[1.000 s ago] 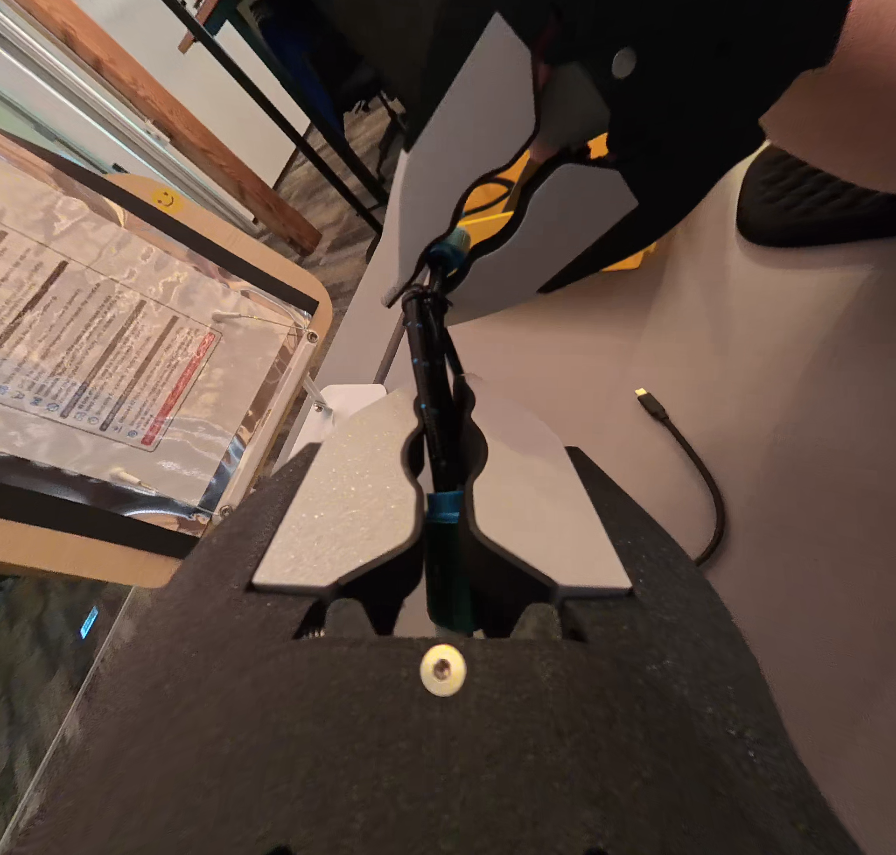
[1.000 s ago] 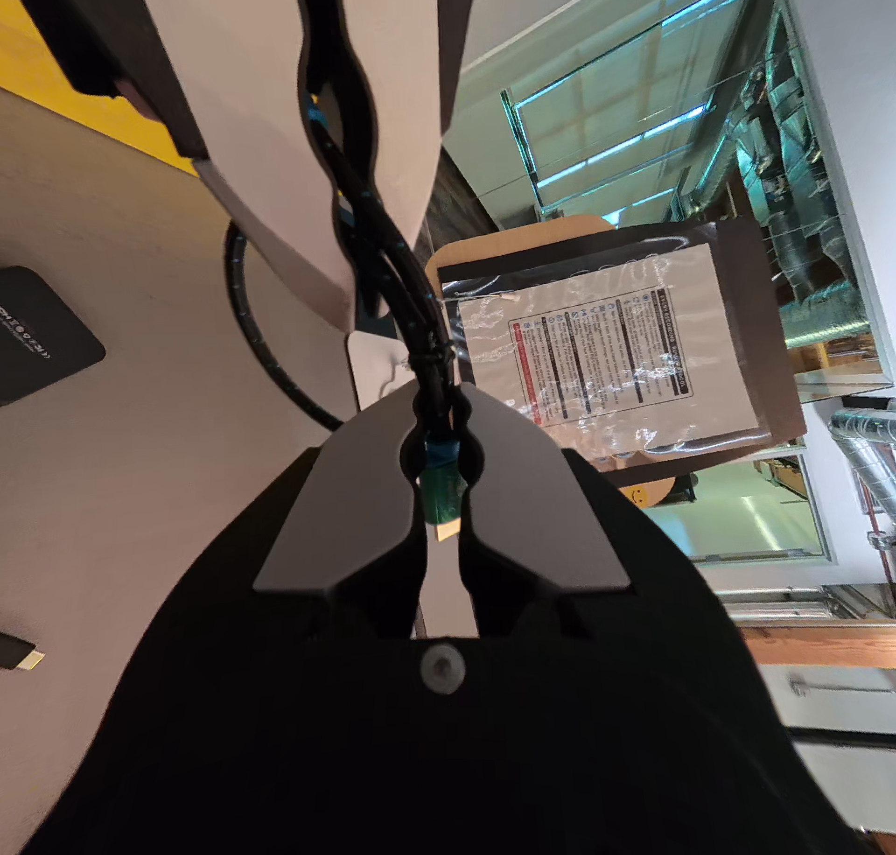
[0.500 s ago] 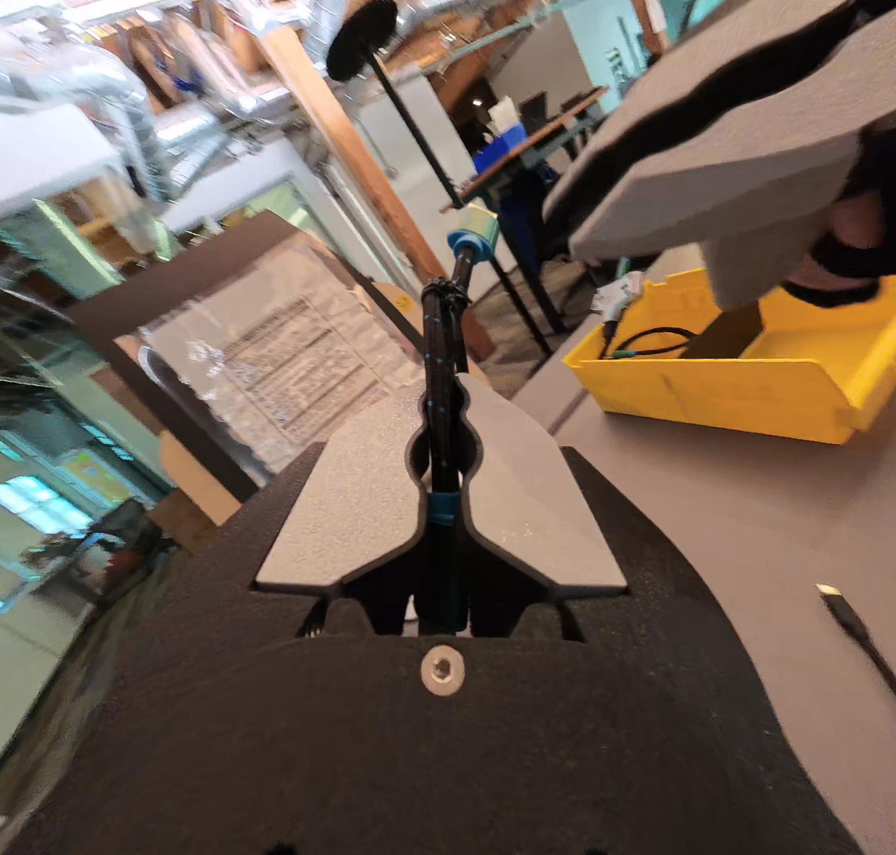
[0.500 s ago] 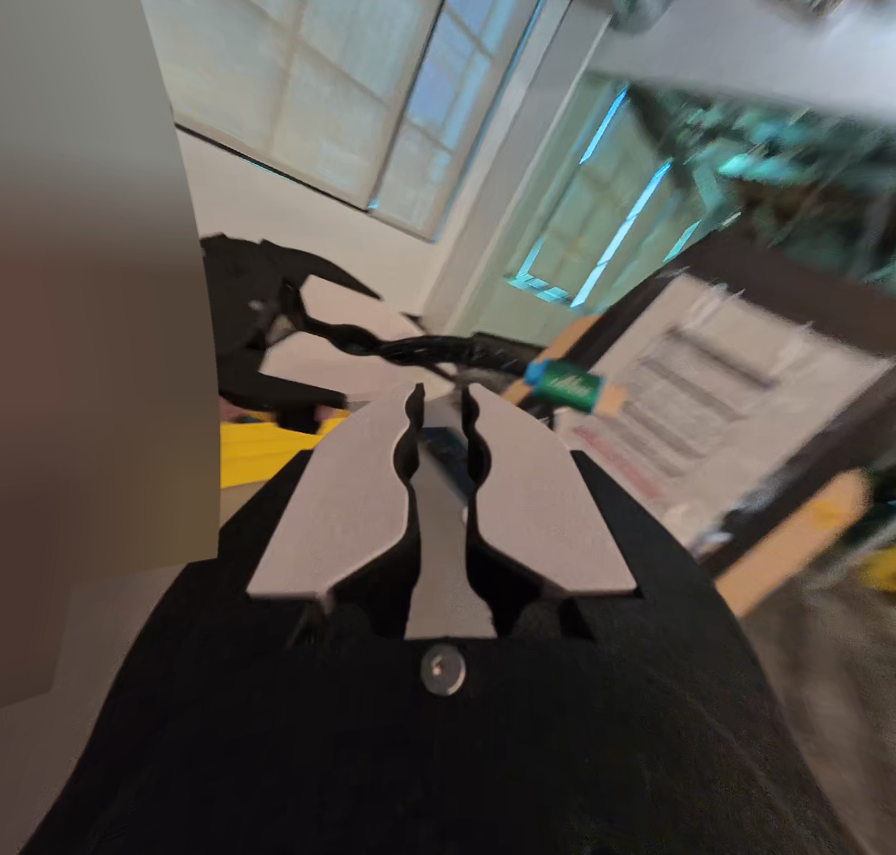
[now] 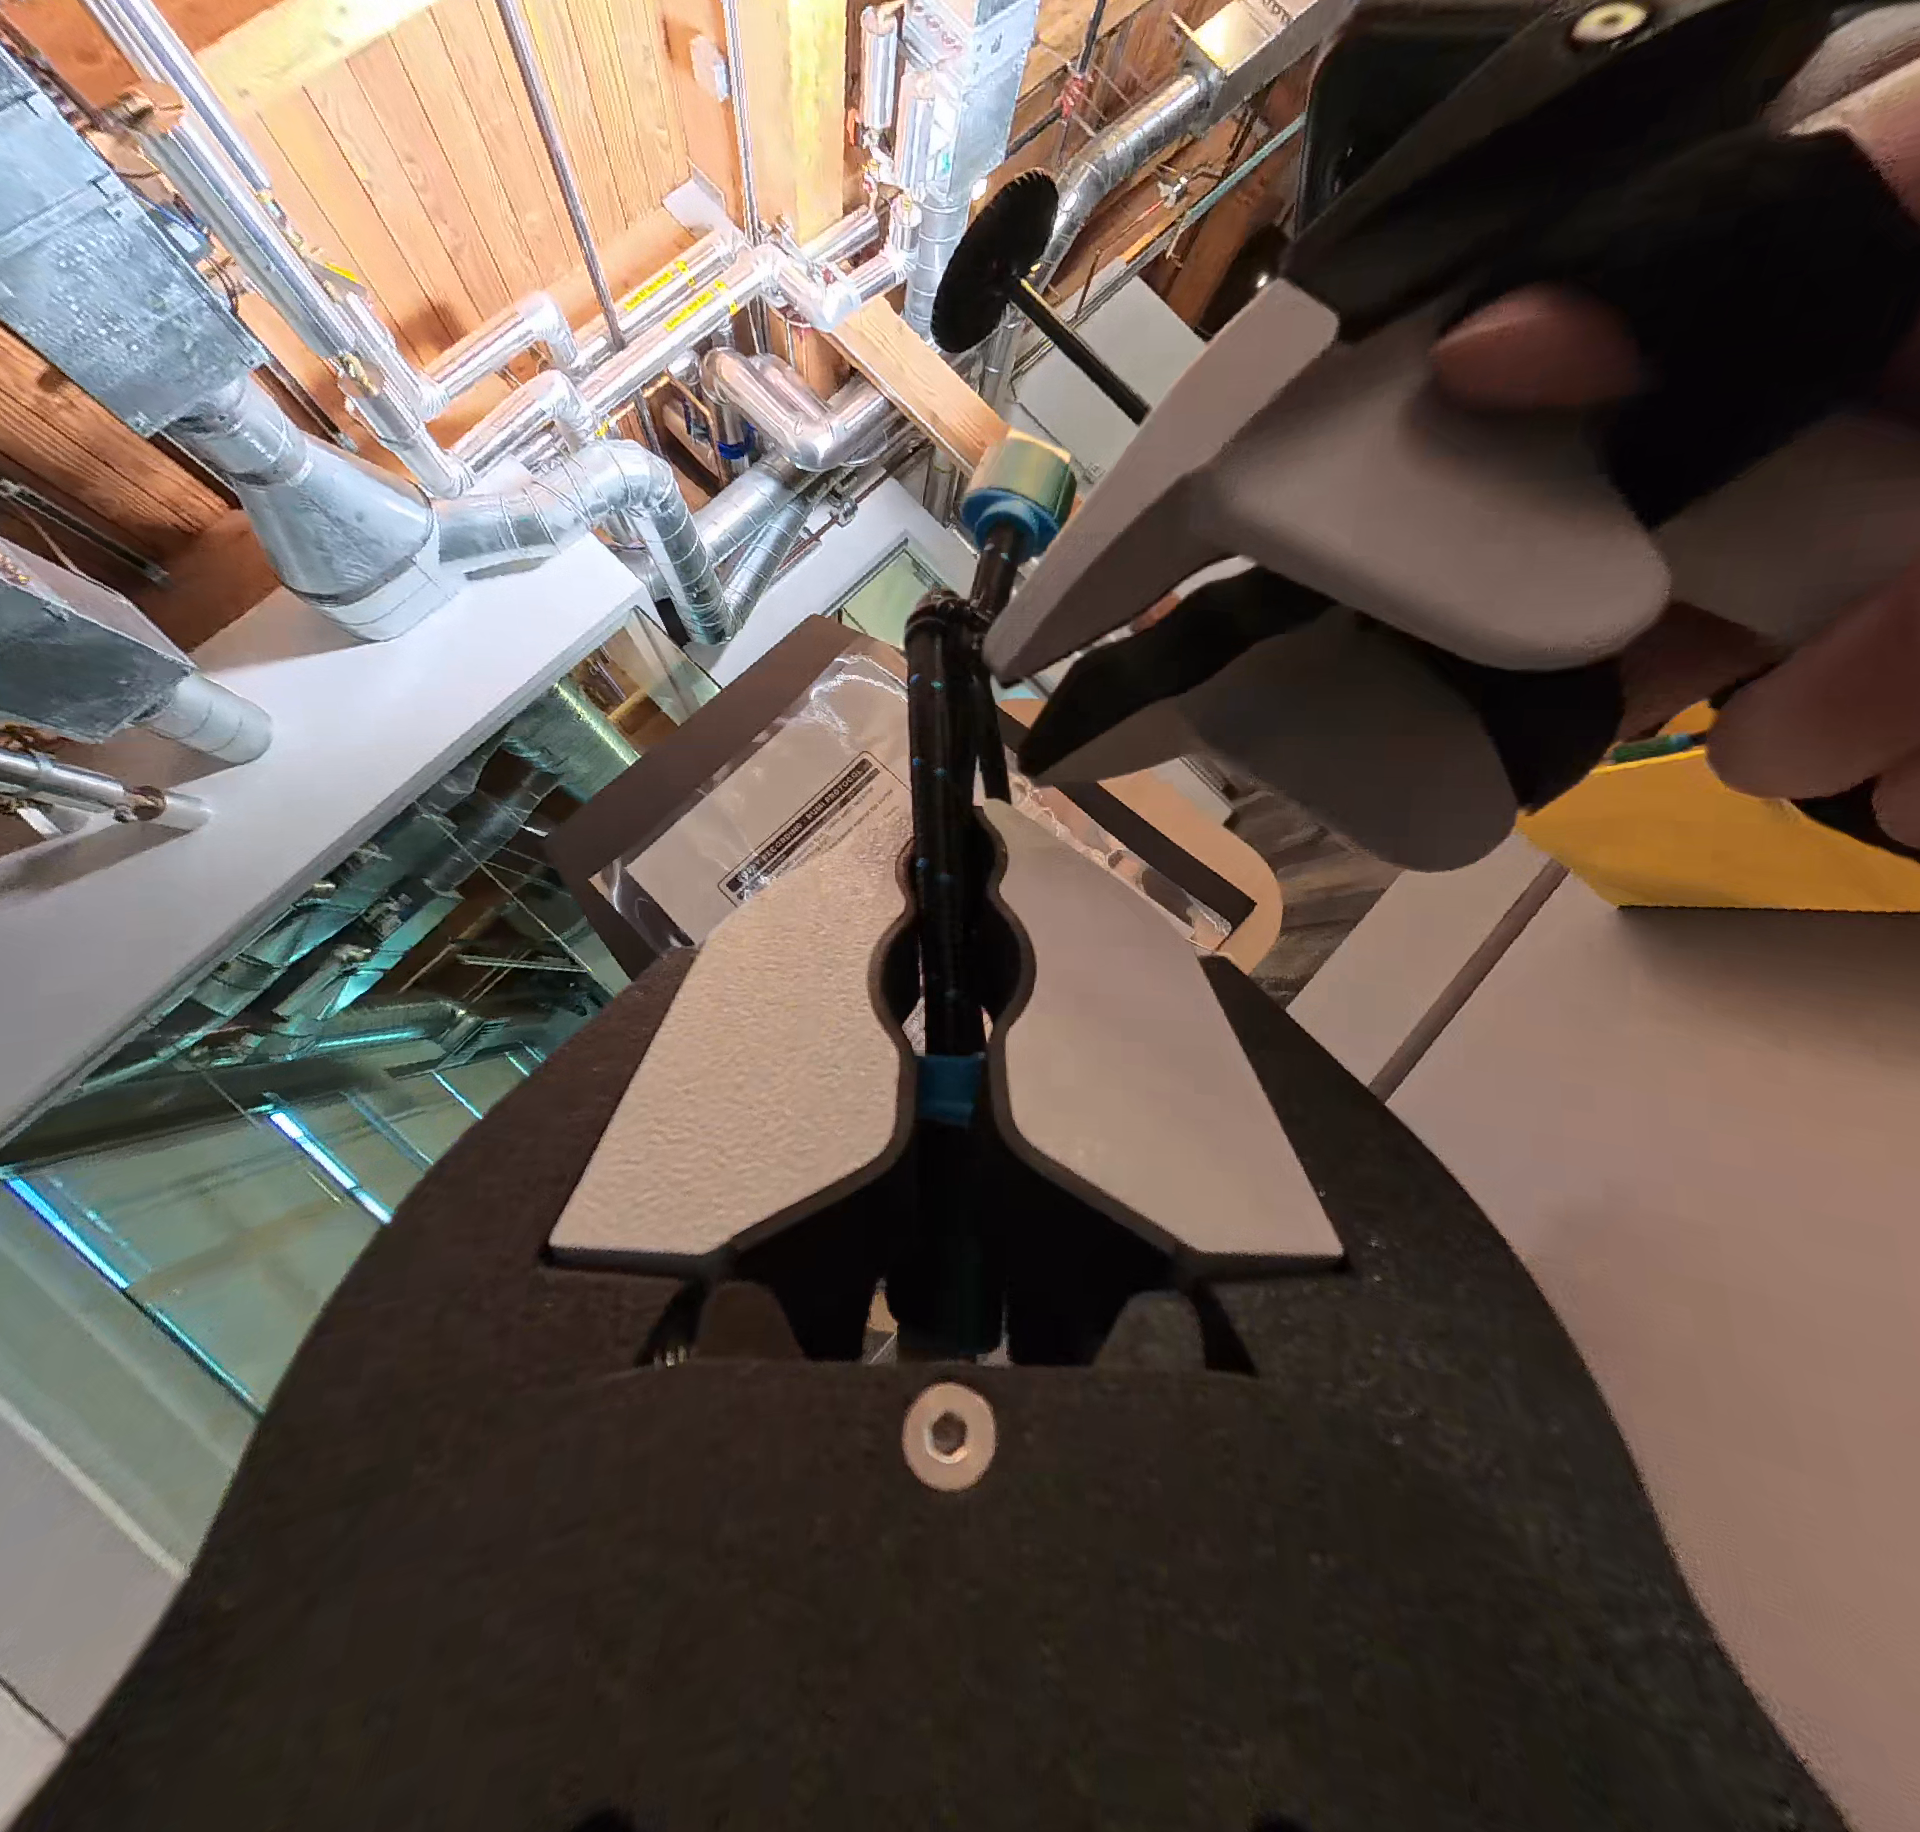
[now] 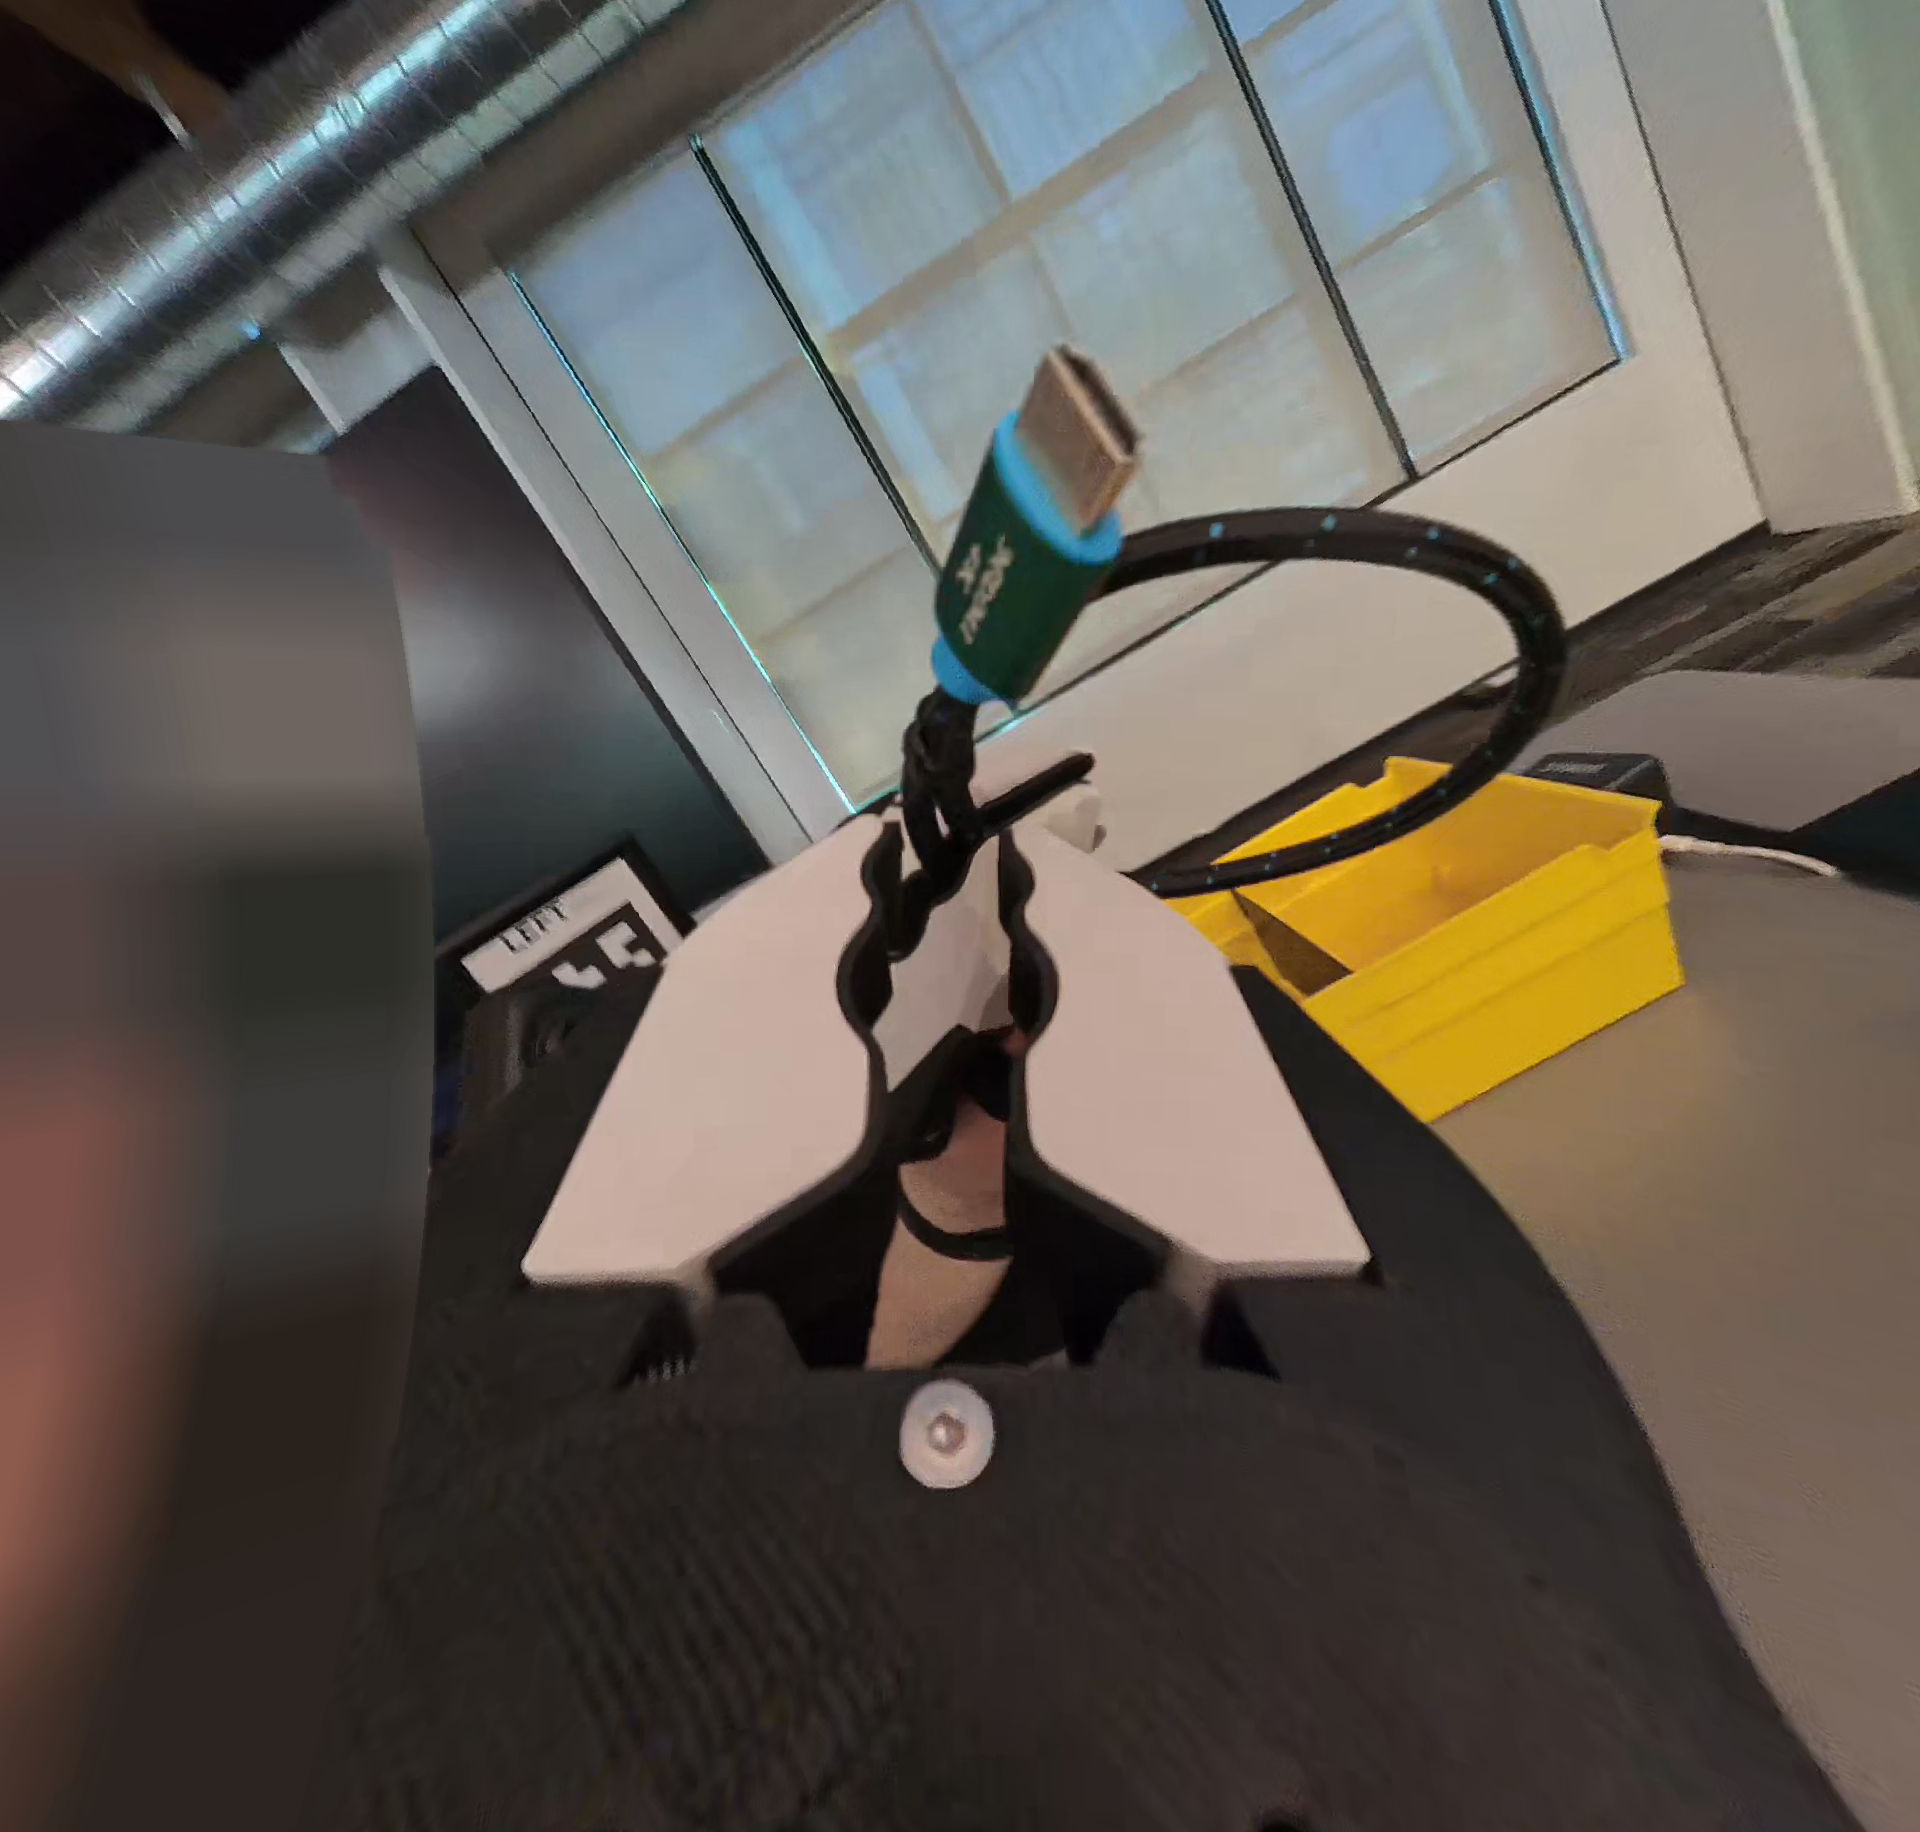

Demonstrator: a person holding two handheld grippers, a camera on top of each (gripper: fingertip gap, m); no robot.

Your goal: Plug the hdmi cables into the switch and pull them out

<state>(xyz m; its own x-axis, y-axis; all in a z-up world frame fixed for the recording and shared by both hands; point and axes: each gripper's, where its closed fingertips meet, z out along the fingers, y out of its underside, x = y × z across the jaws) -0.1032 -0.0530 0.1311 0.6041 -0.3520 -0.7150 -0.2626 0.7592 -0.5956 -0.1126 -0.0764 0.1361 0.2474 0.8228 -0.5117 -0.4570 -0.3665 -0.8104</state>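
**Cable held in the air, plug not yet near the switch**

The left gripper (image 5: 951,909) is clenched on the braided black cable (image 5: 940,816), which runs up between its fingers. The cable is folded double and tied, and its green plug (image 6: 1023,556) stands free above, metal tip upward. The right gripper (image 6: 940,883) is just beside the tied part; its jaws stand a little apart and I cannot tell if they press the cable. A yellow tray (image 6: 1455,972) sits on the desk (image 6: 1714,1263) behind. The switch is perhaps the dark box (image 6: 1595,769) at the far edge of the desk, but I cannot be sure.

To do this step well, I think the right gripper should take the plug by its green body, near the tip, so the plug does not swing. Then the flat side must be turned to match the port before pushing straight in
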